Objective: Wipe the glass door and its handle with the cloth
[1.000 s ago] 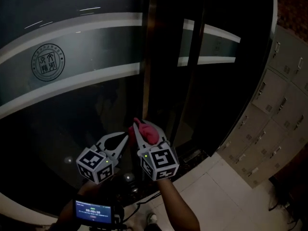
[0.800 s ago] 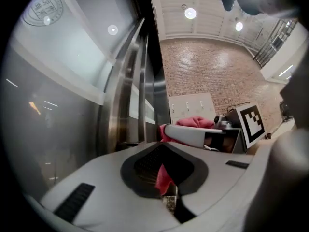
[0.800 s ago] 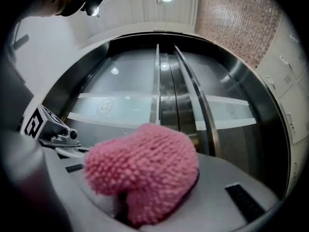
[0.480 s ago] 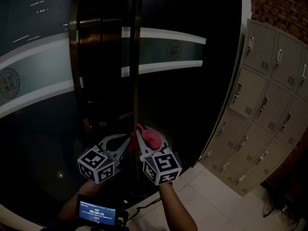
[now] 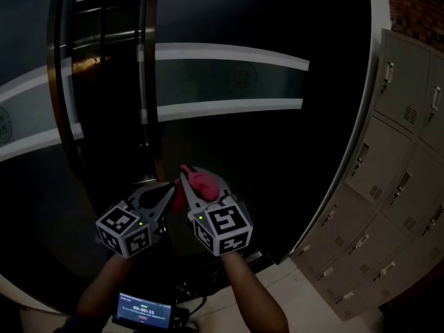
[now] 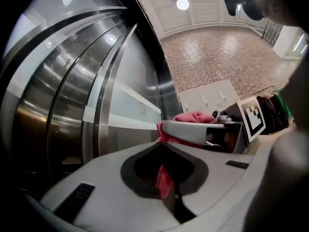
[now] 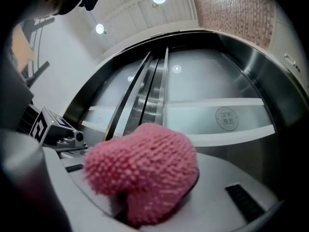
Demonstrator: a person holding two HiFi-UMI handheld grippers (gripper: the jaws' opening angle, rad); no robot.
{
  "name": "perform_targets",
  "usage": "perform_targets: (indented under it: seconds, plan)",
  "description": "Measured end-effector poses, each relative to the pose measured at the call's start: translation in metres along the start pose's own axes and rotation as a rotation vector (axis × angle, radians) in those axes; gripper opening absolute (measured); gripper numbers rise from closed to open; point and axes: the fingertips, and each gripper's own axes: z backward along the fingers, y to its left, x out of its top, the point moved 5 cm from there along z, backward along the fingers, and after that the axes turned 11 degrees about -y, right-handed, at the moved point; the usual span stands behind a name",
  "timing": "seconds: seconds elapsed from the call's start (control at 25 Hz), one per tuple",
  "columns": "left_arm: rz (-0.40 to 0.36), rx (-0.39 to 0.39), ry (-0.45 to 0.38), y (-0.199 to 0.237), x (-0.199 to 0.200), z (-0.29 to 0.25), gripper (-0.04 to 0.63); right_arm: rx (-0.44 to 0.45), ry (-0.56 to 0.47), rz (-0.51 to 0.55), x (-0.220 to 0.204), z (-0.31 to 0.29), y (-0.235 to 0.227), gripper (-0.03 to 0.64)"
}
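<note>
Head view: the pink cloth (image 5: 202, 181) sits bunched low before the dark glass door (image 5: 236, 151), below and right of its steel handle (image 5: 146, 82), seemingly pressed on neither, so I judge both are left to wipe. Left gripper view: the left tongs (image 6: 166, 180) are closed on a thin corner of it. Right gripper view: the right tongs (image 7: 145, 197) clamp its nubbly, fluffy bulk.

The left claw (image 5: 166, 191) sits just left of the right claw (image 5: 187, 175), their tips close together. The cloth (image 5: 205, 182) is bunched between the right claw's jaws, with one corner pinched in the left claw's jaws. The glass door (image 5: 236, 130) stands directly ahead of both. Its handle (image 5: 147, 82) rises above the left claw. Lockers (image 5: 399, 186) stand well off to the right claw's right.
</note>
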Motion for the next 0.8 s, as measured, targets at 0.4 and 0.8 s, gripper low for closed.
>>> perform_targets:
  seconds: [0.4,0.8]
  plan:
    - [-0.059,0.142,-0.057,0.06,0.03,-0.078,0.012,0.206,-0.043,-0.11,-0.002,-0.129,-0.075,0.061]
    - [-0.145,0.31,0.014,0.065,0.013,-0.111,0.012,0.397,-0.102,-0.198,-0.019,-0.179,-0.111,0.061]
